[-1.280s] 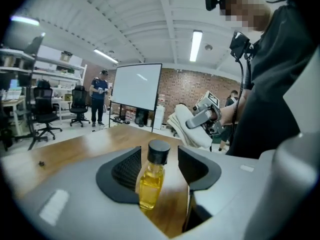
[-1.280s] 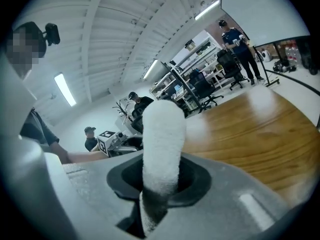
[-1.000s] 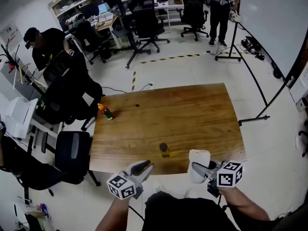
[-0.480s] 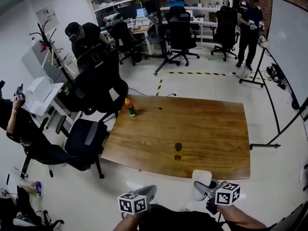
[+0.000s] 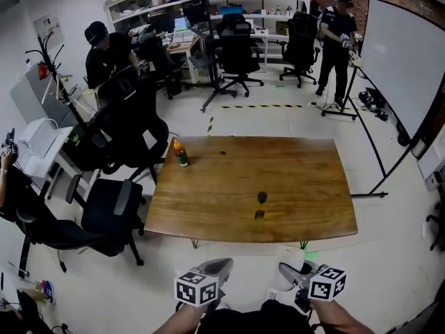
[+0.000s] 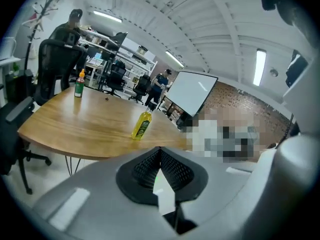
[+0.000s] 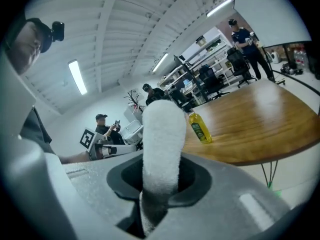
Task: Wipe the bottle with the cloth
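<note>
I see bottle [image 5: 260, 209] upright on table [image 5: 201, 200], well ahead; right gripper [image 5: 286, 271] clamps cloth [image 7: 161, 144], left gripper [image 5: 220, 264] closed, empty

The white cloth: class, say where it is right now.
The white cloth is clamped upright in the right gripper, centre of the right gripper view, off the near edge of the table, with the yellow bottle to its right in that view.

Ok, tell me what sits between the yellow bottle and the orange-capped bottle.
Nothing: only bare wooden table runs between the yellow bottle and the orange-capped bottle, as the head view shows.
</note>
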The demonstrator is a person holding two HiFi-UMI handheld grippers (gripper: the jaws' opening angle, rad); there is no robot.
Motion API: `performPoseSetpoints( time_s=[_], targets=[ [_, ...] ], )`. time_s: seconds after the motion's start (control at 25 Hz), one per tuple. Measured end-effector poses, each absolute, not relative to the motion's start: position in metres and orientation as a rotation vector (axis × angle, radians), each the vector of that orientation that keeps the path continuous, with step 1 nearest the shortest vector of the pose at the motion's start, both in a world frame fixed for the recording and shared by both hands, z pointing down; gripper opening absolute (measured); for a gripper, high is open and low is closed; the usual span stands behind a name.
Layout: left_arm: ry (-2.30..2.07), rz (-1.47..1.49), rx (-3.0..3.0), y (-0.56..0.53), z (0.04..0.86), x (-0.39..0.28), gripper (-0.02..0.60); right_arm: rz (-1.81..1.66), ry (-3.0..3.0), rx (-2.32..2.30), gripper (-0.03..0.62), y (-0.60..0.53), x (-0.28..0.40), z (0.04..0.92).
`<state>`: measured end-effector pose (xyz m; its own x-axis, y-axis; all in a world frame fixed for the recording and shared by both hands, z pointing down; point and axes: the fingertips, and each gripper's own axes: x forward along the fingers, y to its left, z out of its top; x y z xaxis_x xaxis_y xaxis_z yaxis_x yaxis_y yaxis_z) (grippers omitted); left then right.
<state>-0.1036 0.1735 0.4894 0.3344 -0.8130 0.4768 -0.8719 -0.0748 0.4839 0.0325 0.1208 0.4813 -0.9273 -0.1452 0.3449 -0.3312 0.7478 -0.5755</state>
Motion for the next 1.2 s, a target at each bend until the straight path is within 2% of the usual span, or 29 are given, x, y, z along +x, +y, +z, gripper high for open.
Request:
performPoseSetpoints(
  time_s=[0.48, 0.76, 1.2],
  targets=[
    [-1.302, 0.184, 1.941, 0.245, 0.511, -0.097, 0.017, 0.930, -2.595, 0.649, 0.074, 0.218, 0.058, 0.484],
    [-1.401, 0.140, 1.887, 0.245, 0.504, -0.101, 0.017, 0.881, -2.608, 0.623, 0.074, 0.211, 0.068, 0.471],
    [-1.484, 0.109, 1.872, 0.239, 0.490, -0.074, 0.017, 0.849, -2.626, 0.530, 0.071, 0.198, 0.093, 0.468]
  ],
)
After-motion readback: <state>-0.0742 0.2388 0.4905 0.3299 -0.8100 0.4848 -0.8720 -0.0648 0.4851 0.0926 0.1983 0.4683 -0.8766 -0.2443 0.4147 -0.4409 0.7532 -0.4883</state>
